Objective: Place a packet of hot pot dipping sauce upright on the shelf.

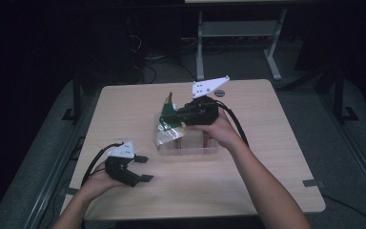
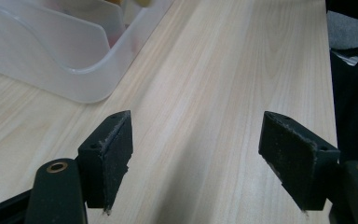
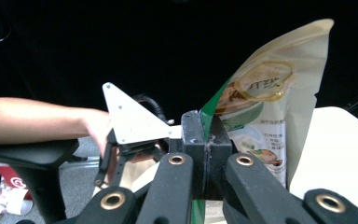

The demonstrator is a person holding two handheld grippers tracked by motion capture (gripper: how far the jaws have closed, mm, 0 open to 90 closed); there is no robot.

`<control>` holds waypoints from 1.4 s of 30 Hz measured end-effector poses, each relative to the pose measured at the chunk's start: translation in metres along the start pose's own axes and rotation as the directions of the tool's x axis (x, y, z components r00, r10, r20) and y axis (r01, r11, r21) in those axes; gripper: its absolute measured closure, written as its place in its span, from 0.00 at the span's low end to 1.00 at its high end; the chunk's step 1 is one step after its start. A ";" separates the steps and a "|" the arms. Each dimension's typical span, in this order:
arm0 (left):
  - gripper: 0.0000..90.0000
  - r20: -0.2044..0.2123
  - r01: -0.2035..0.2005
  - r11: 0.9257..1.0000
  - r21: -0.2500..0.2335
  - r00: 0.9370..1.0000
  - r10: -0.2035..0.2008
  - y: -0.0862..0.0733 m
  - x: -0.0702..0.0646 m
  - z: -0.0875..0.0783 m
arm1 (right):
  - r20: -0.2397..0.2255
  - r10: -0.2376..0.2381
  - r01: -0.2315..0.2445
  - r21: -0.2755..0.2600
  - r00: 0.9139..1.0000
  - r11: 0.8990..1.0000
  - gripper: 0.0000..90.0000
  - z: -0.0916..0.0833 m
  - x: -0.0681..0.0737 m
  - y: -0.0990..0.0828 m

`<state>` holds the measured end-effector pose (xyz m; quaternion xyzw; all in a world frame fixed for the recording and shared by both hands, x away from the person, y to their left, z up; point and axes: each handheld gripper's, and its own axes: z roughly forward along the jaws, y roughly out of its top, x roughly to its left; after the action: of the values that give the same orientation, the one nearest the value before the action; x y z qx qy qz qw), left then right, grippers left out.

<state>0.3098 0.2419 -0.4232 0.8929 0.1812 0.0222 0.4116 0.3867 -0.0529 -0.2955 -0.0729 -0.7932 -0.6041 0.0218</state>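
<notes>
The right gripper (image 3: 205, 140) clamps a green-and-cream foil snack pouch (image 3: 265, 116), its writing too blurred to read, above the clear plastic bin (image 1: 190, 148) mid-table; the left gripper (image 2: 198, 158) rests wide open over bare wood at the near left edge

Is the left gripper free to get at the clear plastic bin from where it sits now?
Probably yes: the left gripper is open and holds nothing, and bare table lies between it and the clear bin.

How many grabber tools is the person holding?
2. The left hand-held gripper rests open near the table's front left. The right hand-held gripper, above the clear plastic bin, pinches a snack packet.
</notes>
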 end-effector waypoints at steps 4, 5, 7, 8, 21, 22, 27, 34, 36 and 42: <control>0.28 0.001 -0.002 1.000 0.003 1.000 0.002 0.000 0.001 0.000 | 0.012 0.019 -0.019 -0.002 1.000 1.000 1.00 0.002 -0.009 -0.004; 0.28 0.002 -0.001 1.000 0.003 1.000 0.001 -0.001 0.001 0.001 | 0.015 0.022 -0.022 0.000 1.000 1.000 1.00 0.003 -0.012 -0.005; 0.28 0.003 -0.001 1.000 0.004 1.000 0.001 -0.001 0.001 0.001 | 0.018 0.032 -0.032 0.003 0.999 0.999 1.00 0.004 -0.015 -0.007; 0.28 0.004 0.003 1.000 0.006 1.000 -0.003 -0.001 0.000 0.001 | 0.019 0.035 -0.035 0.005 0.999 0.999 1.00 0.005 -0.017 -0.008; 0.28 0.013 -0.005 0.999 0.031 1.000 0.005 -0.001 0.000 0.004 | 0.052 0.069 -0.071 0.034 0.996 0.997 1.00 0.018 -0.032 -0.021; 0.28 0.014 -0.004 1.000 0.028 1.000 0.003 -0.001 0.000 0.004 | 0.053 0.076 -0.078 0.037 0.996 0.996 1.00 0.019 -0.033 -0.022; 0.28 0.015 0.001 1.000 0.029 1.000 -0.002 -0.001 0.000 0.004 | 0.069 0.085 -0.089 0.056 0.994 0.994 1.00 0.024 -0.037 -0.029; 0.28 0.016 -0.004 0.999 0.034 1.000 0.003 -0.001 0.000 0.005 | 0.103 0.082 -0.091 0.085 0.991 0.992 1.00 0.029 -0.039 -0.032; 0.28 0.019 -0.004 0.999 0.034 1.000 0.003 -0.001 0.000 0.005 | 0.108 0.087 -0.097 0.089 0.990 0.991 0.99 0.030 -0.040 -0.032; 0.28 0.021 -0.002 0.999 0.034 1.000 0.001 -0.001 0.000 0.005 | 0.128 0.091 -0.105 0.101 0.988 0.989 0.98 0.030 -0.042 -0.033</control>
<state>0.3100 0.2387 -0.4276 0.9000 0.1764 0.0101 0.3984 0.4247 -0.0365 -0.3403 -0.1477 -0.8199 -0.5531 0.0063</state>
